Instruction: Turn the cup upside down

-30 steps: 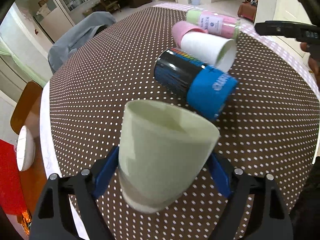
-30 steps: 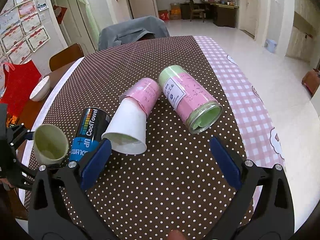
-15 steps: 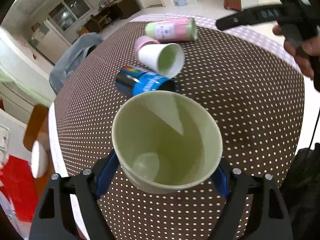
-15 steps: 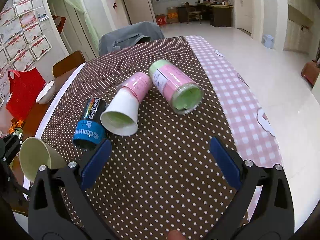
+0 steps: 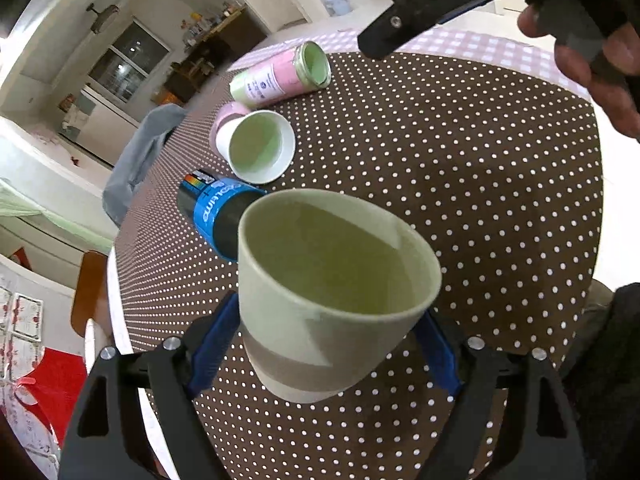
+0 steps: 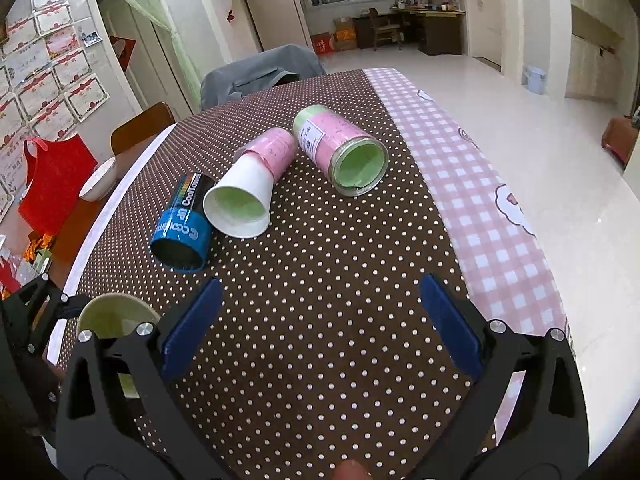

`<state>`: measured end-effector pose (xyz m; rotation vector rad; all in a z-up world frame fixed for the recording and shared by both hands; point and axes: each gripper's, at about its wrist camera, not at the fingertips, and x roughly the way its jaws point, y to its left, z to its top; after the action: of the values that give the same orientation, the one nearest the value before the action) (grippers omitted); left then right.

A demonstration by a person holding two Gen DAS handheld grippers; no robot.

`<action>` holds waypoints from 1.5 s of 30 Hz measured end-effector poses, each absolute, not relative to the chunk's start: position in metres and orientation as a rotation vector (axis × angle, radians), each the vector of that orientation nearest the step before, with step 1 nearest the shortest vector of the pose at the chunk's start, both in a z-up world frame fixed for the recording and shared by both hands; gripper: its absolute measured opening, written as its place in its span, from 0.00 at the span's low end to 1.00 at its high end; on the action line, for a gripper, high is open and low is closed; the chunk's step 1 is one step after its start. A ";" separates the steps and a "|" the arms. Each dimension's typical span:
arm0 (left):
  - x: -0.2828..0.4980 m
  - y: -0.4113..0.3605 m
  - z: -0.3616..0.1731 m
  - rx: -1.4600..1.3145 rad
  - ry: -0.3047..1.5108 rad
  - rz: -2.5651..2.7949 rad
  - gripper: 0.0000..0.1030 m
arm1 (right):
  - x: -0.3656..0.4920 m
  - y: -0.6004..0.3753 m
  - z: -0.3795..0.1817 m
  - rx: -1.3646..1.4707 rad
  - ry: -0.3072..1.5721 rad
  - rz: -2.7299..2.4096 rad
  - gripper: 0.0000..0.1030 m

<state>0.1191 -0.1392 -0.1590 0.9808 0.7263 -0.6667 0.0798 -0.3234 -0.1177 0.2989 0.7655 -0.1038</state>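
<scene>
My left gripper (image 5: pixel 320 344) is shut on a pale green cup (image 5: pixel 332 304) with a grey-brown band near its base. It holds the cup above the dotted brown tablecloth (image 5: pixel 480 184), mouth tilted up and toward the camera. The same cup (image 6: pixel 116 316) shows at the lower left of the right wrist view, held by the left gripper (image 6: pixel 36 320). My right gripper (image 6: pixel 320 320) is open and empty, hovering over the table's near side; it also shows at the top right of the left wrist view (image 5: pixel 440 8).
On the table lie a blue and black can (image 6: pixel 184 224), a white paper cup (image 6: pixel 244 200) nested with a pink cup (image 6: pixel 276 152), and a pink and green canister (image 6: pixel 340 148). A pink checked cloth (image 6: pixel 480 184) covers the right side. Chairs (image 6: pixel 256 72) stand behind.
The left gripper has rotated the green cup from mouth tilted away to mouth facing the camera and upward. The right gripper has drawn back slightly and stayed open.
</scene>
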 end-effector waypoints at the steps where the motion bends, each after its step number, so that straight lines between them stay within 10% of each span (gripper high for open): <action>1: 0.116 -0.138 -0.160 0.980 0.715 -0.660 0.80 | 0.078 -0.323 -0.118 0.297 0.764 -0.103 0.94; 18: 0.050 -0.156 -0.176 1.155 0.476 -0.589 0.80 | 0.057 -0.317 -0.110 0.305 0.728 -0.077 0.94; 45: 0.067 -0.085 -0.099 0.592 0.546 -0.471 0.80 | 0.066 -0.291 -0.087 0.184 0.702 0.050 0.94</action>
<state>0.0669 -0.0851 -0.0986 0.5921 0.5459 -0.4711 0.0660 -0.2911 -0.0871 0.1839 0.7017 0.0504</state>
